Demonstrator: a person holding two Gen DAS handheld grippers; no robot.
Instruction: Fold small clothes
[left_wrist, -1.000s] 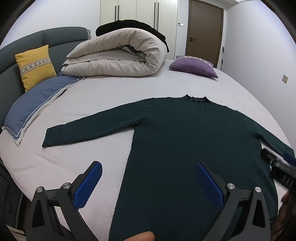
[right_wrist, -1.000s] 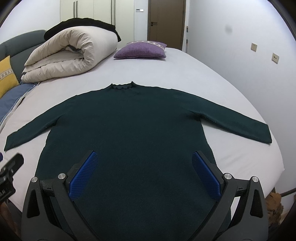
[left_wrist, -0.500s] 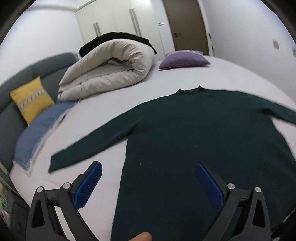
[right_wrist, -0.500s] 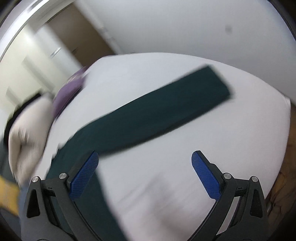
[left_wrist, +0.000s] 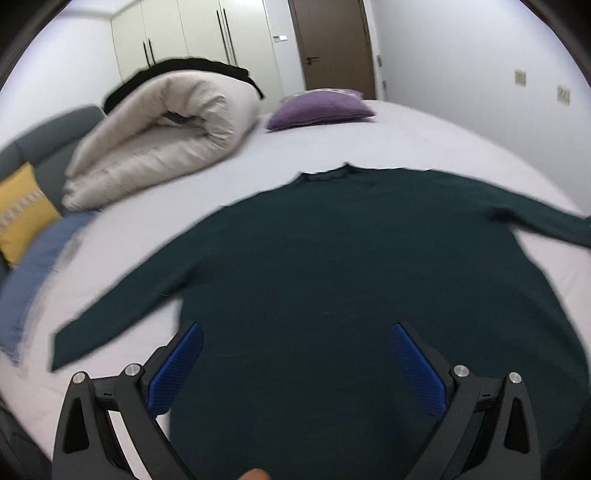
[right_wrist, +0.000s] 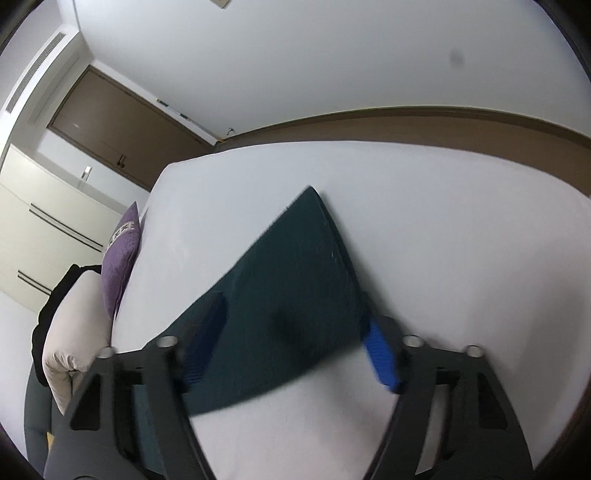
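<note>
Fingers (right_wrist: 380, 354) of your right gripper (right_wrist: 291, 343) have just been closing astride the dark green sweater's (left_wrist: 351, 277) right sleeve (right_wrist: 295, 280) on the white bed (right_wrist: 443, 221), pads seemingly short of a pinch. Gather both layers before lifting. Your left gripper (left_wrist: 295, 365) hovers wide, empty, above the hem. Blur hides actual contact; the cuff's underside stays unseen.

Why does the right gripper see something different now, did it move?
Yes. The right gripper swung from over the sweater's body to its sleeve by the bed's edge, jaws closing around it.
</note>
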